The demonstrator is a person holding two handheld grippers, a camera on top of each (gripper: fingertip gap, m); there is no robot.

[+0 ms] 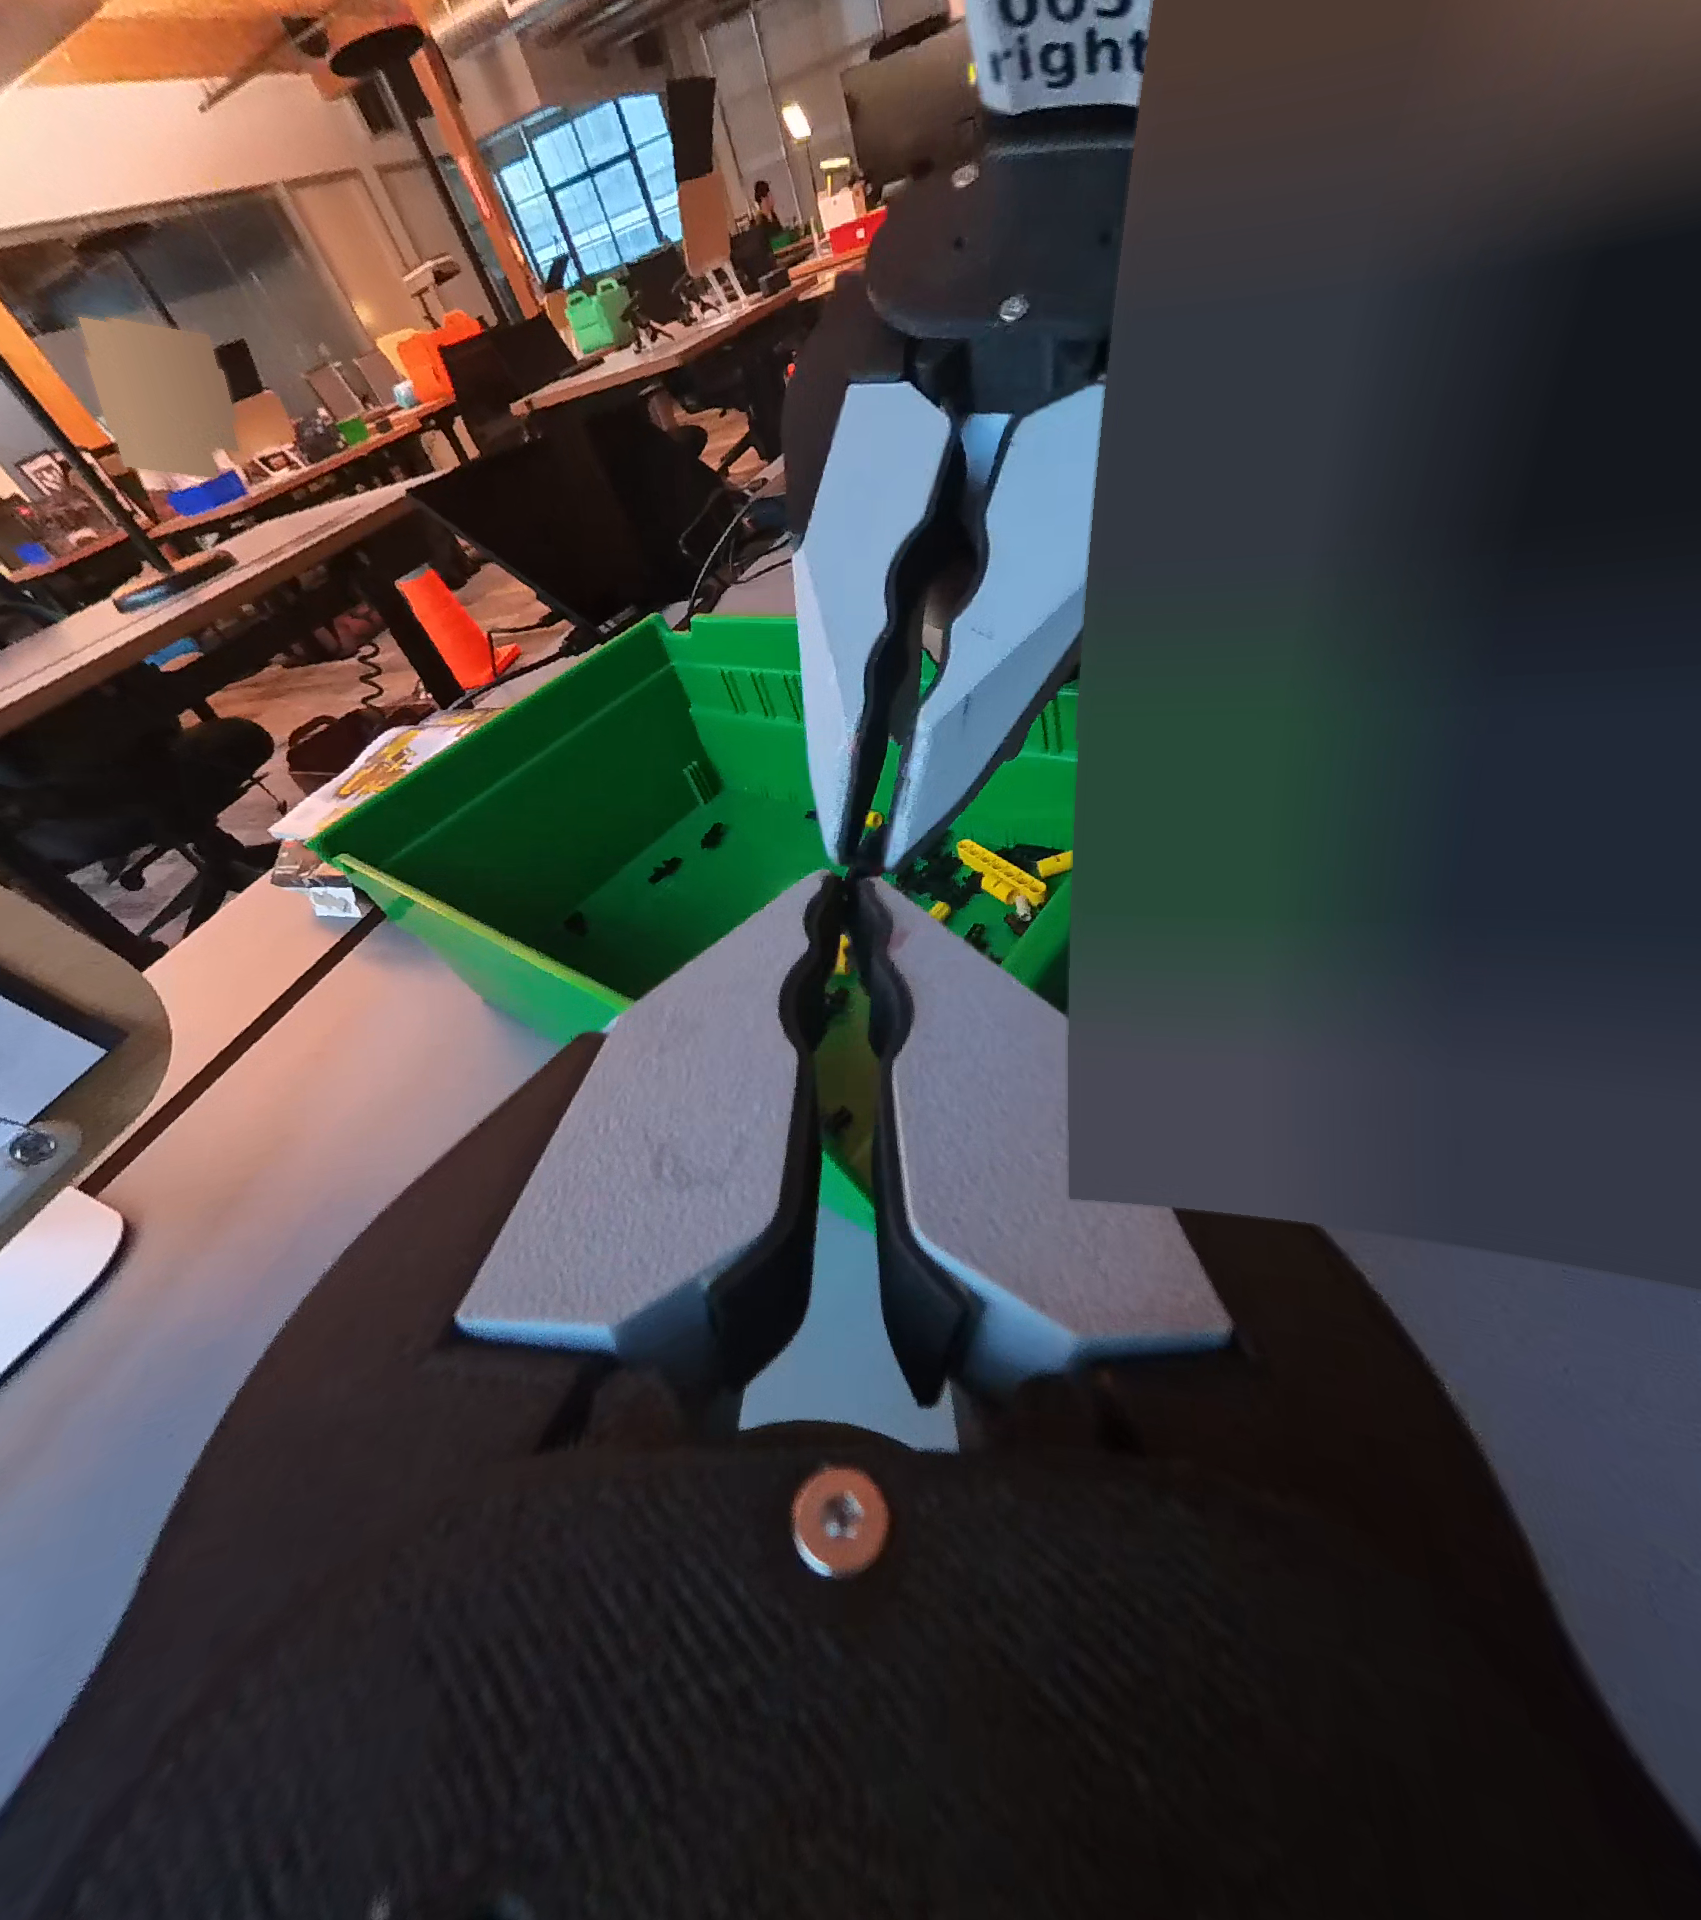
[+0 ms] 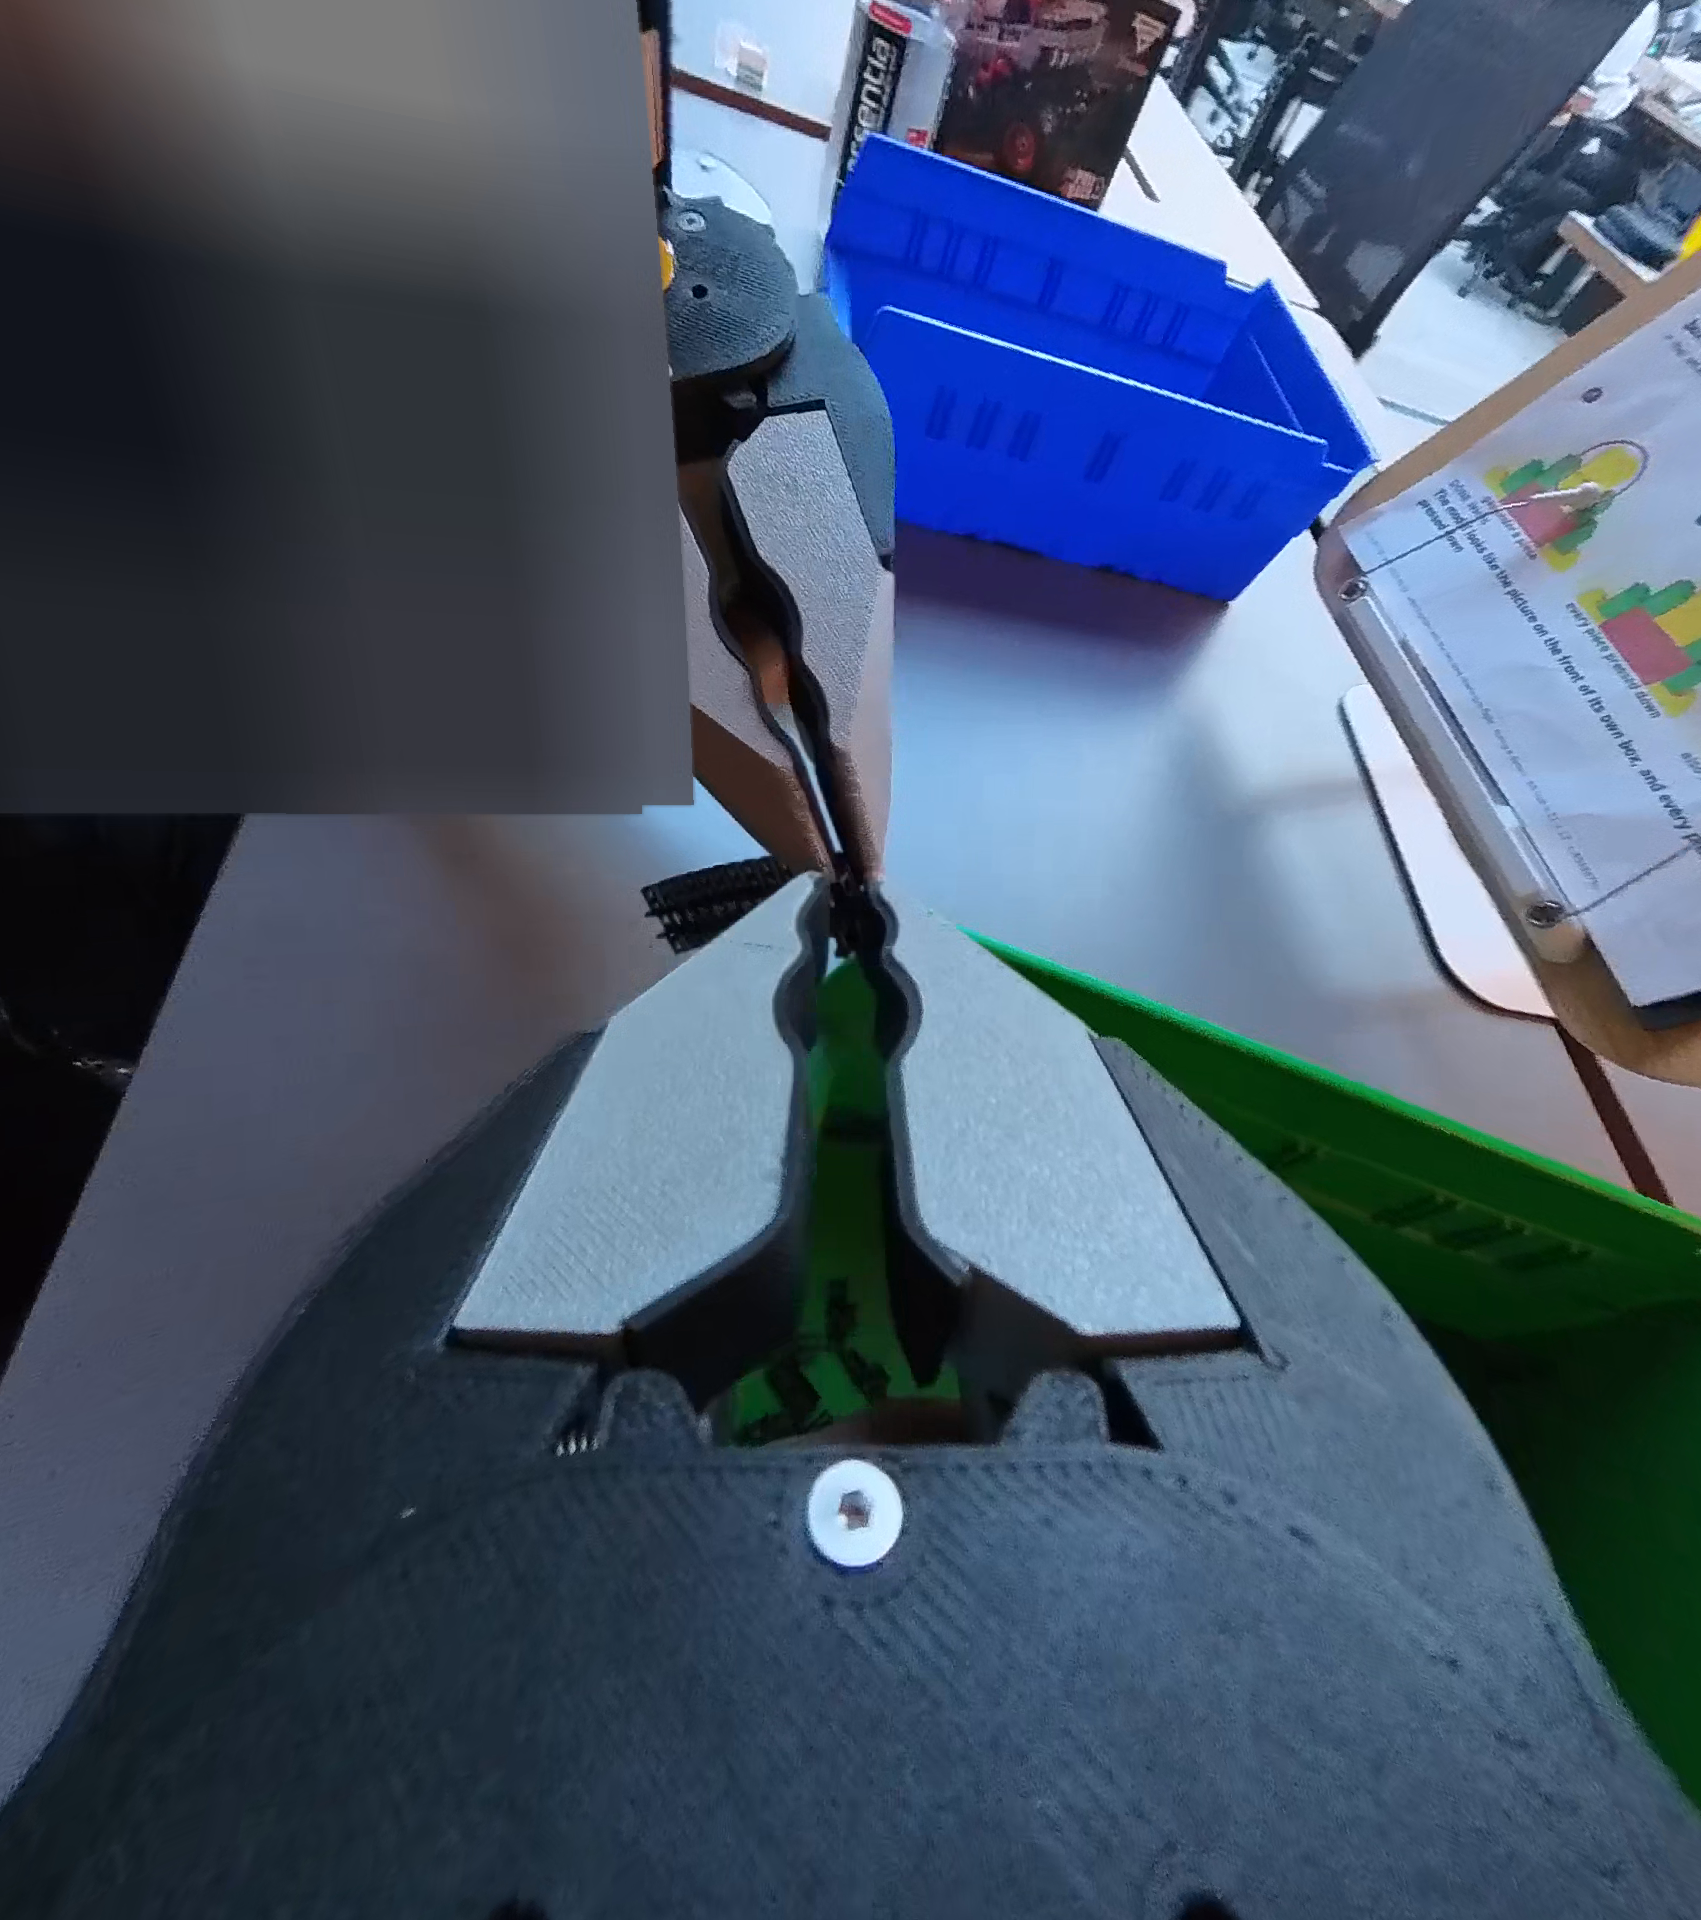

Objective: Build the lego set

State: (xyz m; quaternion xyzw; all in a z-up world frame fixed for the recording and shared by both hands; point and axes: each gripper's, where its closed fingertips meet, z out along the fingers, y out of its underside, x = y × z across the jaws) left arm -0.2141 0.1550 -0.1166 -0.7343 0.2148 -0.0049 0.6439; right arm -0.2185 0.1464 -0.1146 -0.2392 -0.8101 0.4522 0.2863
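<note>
My left gripper (image 1: pixel 851 885) and my right gripper (image 2: pixel 851 906) meet tip to tip above the green bin (image 1: pixel 534 790). Both are shut, and each pinches a small black lego piece (image 2: pixel 851 925) where the tips touch. In the left wrist view the right gripper (image 1: pixel 858 847) comes down from above. In the right wrist view the left gripper (image 2: pixel 841 862) comes in from the top. A black ribbed piece (image 2: pixel 711 904) sticks out beside the tips; I cannot tell if it is held. Yellow beams (image 1: pixel 1002 868) and black bits (image 1: pixel 664 871) lie in the bin.
A blue bin (image 2: pixel 1085 416) stands farther along the table, with a dark set box (image 2: pixel 1043 94) and a can (image 2: pixel 872 83) behind it. An instruction board (image 2: pixel 1604 675) stands to the right. A booklet (image 1: pixel 389 769) lies beside the green bin (image 2: pixel 1448 1247).
</note>
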